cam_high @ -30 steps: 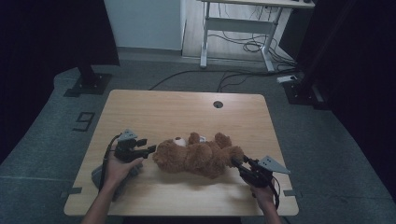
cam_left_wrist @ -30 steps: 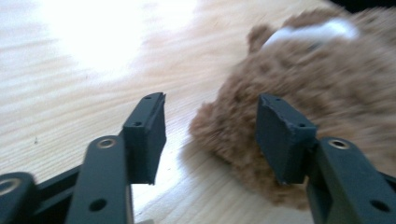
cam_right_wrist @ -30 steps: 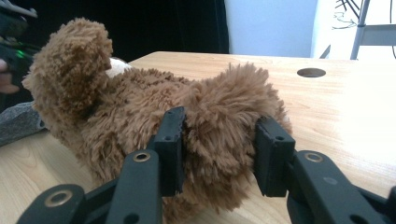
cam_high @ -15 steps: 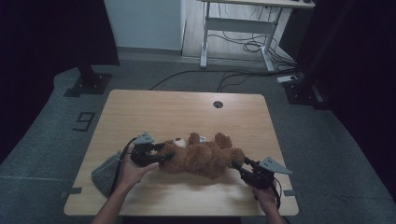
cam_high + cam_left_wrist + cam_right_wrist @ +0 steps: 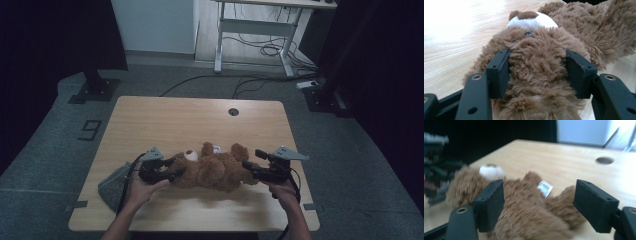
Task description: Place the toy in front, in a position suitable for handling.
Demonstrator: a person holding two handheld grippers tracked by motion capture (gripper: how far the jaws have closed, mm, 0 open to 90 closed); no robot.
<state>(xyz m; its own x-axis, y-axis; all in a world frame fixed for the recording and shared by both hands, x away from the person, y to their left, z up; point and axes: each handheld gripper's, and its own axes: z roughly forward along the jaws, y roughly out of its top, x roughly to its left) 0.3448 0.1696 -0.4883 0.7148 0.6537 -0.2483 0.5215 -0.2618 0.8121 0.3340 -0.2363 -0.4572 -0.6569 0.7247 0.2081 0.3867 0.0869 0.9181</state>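
**A:** Start at your left gripper (image 5: 537, 72). What have you got there?

**B:** Your left jaws are clamped on the head of the teddy bear (image 5: 536, 65). In the left gripper view both black pads press into the brown fur from either side, and the fur bulges out between them. Beyond the pads you can see the white muzzle (image 5: 531, 22) with its dark brown nose, pointing away from you.

**A:** And your right gripper (image 5: 539, 202)?

**B:** Its jaws have just been opening and now stand wide. In the right gripper view the bear's lower body and a leg sit between the pads, but I cannot tell for sure whether the left-hand pad brushes the fur; the other stands apart from it. A small white tag (image 5: 544, 187) shows on the bear's side.

**A:** Where does the bear lie, then?

**B:** From the high view, the teddy bear (image 5: 212, 170) lies stretched across the near half of the wooden table (image 5: 200, 120), head towards your left gripper (image 5: 167, 170) and legs towards your right gripper (image 5: 252, 167), which hovers at the feet. A grey cloth (image 5: 112, 182) lies just beside your left hand, at the table's near left edge. A round cable hole (image 5: 233, 111) sits further back, well apart from the bear.
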